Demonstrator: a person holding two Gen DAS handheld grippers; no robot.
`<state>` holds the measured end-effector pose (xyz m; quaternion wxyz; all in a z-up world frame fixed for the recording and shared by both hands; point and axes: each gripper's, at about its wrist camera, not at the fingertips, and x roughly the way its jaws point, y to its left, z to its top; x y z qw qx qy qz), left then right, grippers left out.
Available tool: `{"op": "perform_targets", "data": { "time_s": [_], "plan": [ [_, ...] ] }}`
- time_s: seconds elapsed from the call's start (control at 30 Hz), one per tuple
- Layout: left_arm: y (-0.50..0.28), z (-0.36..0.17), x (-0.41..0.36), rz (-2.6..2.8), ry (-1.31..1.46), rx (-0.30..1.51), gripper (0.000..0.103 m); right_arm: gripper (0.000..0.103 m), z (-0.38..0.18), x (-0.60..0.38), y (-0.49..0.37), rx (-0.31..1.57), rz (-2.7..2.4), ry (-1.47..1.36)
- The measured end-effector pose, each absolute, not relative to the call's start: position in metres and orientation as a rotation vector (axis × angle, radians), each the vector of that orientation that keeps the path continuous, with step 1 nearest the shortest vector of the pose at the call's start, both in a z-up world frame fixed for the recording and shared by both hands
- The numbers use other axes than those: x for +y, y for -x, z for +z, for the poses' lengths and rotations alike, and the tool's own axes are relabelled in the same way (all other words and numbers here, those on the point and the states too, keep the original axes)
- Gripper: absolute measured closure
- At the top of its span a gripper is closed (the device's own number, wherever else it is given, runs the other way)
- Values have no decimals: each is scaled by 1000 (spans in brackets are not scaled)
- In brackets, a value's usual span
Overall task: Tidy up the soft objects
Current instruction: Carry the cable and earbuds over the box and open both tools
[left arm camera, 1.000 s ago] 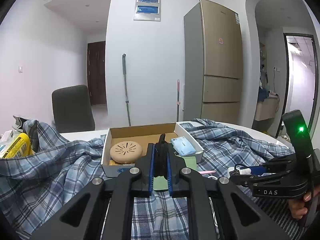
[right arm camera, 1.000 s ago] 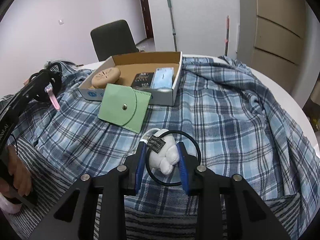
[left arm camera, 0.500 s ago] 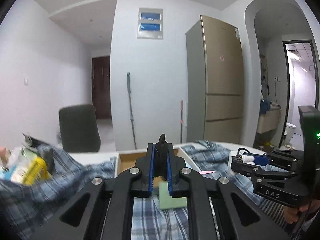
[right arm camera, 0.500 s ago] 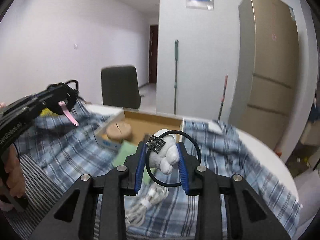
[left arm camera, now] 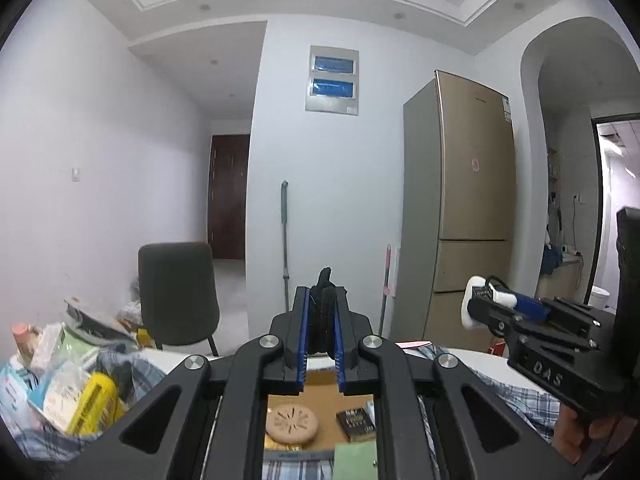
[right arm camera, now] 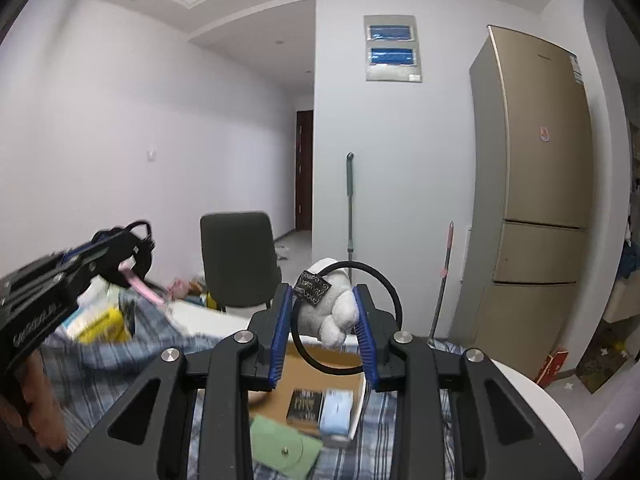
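Note:
My left gripper (left arm camera: pixel 322 300) is shut on a black fabric band (left arm camera: pixel 324 278) that sticks up between its blue pads; in the right wrist view the left gripper (right arm camera: pixel 128 248) shows a pink tag (right arm camera: pixel 140 286) hanging from the band. My right gripper (right arm camera: pixel 322 304) is shut on a small white plush (right arm camera: pixel 334 314) fixed to a black elastic ring (right arm camera: pixel 386 286), and the right gripper (left arm camera: pixel 476 306) also shows at the right of the left wrist view. Both are held up above an open cardboard box (left arm camera: pixel 320 382) on the plaid cloth (right arm camera: pixel 100 364).
In the box lie a beige round pad (left arm camera: pixel 292 426), a small black pack (left arm camera: pixel 356 424) and a light blue pack (right arm camera: pixel 336 412). A green pouch (right arm camera: pixel 284 452) rests in front of it. Packets (left arm camera: pixel 60 380) pile up at the left; a dark chair (left arm camera: pixel 176 288) stands behind the table.
Both grippers have risen well above the table with their items still gripped. The views have tilted up, so the box and cloth have sunk to the bottom of each frame.

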<state>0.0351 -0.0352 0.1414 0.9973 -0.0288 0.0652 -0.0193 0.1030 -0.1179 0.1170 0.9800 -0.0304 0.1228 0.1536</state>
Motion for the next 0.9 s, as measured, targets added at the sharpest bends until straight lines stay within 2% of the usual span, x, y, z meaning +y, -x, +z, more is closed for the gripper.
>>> {"op": "perform_targets", "data": {
  "time_s": [0.2,0.43,0.6,0.9],
  "plan": [
    [-61,160,-36,-54,23,174,92,73,140,-113,-121,212,312,74],
    [-102,157,-36,-50,29,234,92,73,140,-106,-144,216,306,43],
    [-140,128,-30,-52,26,337,92,73,123,-101,-163,249,301,38],
    [-184,68,-25,-58,20,506,92,73,57,-99,-209,414,292,11]
  ]
}}
